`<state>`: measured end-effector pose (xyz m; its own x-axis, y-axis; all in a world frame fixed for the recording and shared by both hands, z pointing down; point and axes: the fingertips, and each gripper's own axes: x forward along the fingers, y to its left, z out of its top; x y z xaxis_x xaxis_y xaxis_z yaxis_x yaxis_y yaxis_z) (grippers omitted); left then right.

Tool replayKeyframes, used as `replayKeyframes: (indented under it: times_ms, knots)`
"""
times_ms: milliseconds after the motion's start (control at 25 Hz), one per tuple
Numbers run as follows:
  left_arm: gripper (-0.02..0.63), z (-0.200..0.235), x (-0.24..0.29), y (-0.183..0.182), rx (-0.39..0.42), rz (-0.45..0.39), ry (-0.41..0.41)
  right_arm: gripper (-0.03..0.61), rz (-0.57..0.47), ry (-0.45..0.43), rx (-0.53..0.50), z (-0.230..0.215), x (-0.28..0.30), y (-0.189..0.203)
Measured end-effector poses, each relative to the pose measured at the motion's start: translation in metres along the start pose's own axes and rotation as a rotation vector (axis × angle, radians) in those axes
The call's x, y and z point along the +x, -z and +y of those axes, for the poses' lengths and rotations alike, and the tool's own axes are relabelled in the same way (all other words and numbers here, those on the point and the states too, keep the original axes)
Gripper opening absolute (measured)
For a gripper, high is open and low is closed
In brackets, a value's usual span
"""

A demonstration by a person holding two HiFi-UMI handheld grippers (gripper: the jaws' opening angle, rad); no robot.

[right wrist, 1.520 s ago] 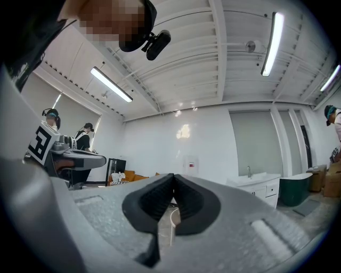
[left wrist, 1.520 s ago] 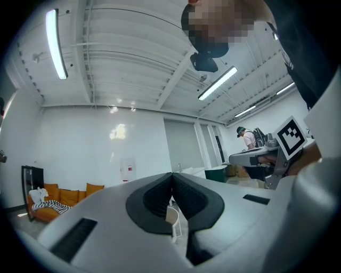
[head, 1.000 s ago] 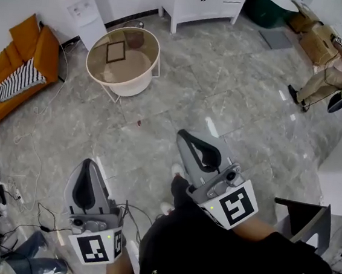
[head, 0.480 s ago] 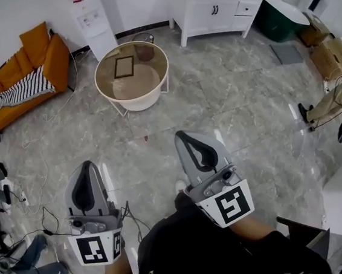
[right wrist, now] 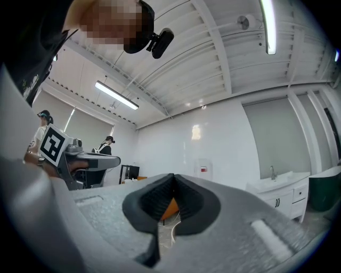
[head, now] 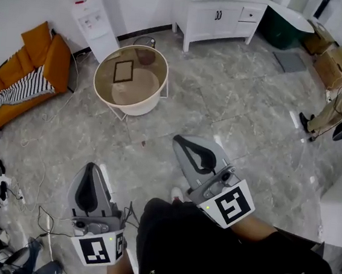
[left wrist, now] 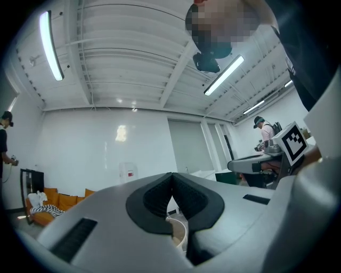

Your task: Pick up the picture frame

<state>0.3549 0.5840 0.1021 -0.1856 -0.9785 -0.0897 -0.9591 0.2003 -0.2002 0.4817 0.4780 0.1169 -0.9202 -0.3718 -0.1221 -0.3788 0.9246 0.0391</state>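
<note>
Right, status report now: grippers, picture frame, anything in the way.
Left gripper shut, empty; right gripper shut, empty. Picture frame flat on round table, untouched, well ahead. Only floor between.

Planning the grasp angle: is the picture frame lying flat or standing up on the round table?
Lying flat. In the head view the picture frame shows its whole rectangle face-up on top of the round table.

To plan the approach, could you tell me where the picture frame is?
In the head view's upper left, the picture frame lies flat on the round table, right of the orange sofa.
</note>
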Motion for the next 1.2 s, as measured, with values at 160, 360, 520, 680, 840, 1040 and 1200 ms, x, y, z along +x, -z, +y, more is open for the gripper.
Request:
replayKeyframes:
  times_ms: [160, 360, 520, 680, 840, 1040, 1200]
  knots:
    - [0.014, 0.003, 0.003, 0.006, 0.014, 0.029, -0.022, -0.004, 0.003, -0.002, 0.028, -0.009, 0.010, 0.007]
    - [0.014, 0.012, 0.006, 0.023, 0.009, 0.038, -0.044, -0.004, -0.001, -0.006, 0.028, -0.011, 0.017, 0.019]
    - [0.014, 0.013, 0.021, 0.026, 0.007, 0.023, -0.029, -0.005, 0.005, 0.012, 0.018, -0.020, 0.024, 0.022]
    - [0.014, 0.022, 0.041, 0.028, 0.002, 0.012, -0.018, -0.003, 0.002, 0.020, -0.001, -0.029, 0.041, 0.020]
    - [0.014, 0.031, 0.061, 0.033, 0.006, 0.008, -0.005, -0.003, 0.004, 0.029, 0.002, -0.039, 0.061, 0.025]
    - [0.014, 0.051, 0.090, 0.037, 0.013, -0.002, 0.000, -0.004, -0.001, 0.027, -0.003, -0.048, 0.093, 0.027]
    - [0.014, 0.072, 0.119, 0.042, 0.014, 0.013, 0.004, -0.004, 0.015, 0.030, 0.003, -0.061, 0.127, 0.030]
